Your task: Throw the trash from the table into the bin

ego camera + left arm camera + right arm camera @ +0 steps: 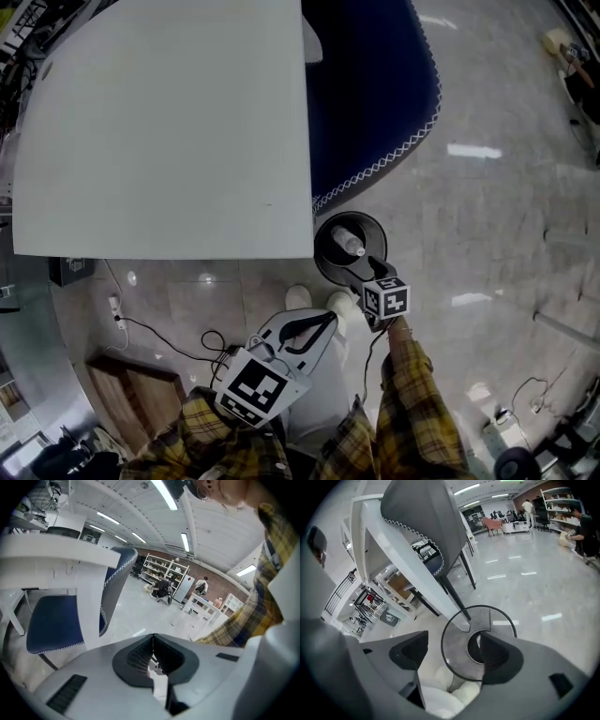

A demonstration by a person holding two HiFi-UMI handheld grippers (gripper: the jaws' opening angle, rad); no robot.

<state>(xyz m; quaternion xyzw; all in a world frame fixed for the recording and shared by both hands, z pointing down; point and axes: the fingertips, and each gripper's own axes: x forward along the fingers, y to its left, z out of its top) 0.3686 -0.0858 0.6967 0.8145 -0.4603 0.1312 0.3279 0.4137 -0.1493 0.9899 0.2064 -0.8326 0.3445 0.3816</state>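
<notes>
Trash (349,243) lies in bin (321,253), beneath spread, empty right tongs (454,649).

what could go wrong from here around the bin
1. The mesh bin stands between the table corner and the person's shoes. A careless step could tip it and spill the bottle inside.
2. The open right gripper hangs above the bin's rim. Swinging it away low might catch the rim.
3. A black cable lies on the floor near the feet, which is a possible trip hazard.
</notes>
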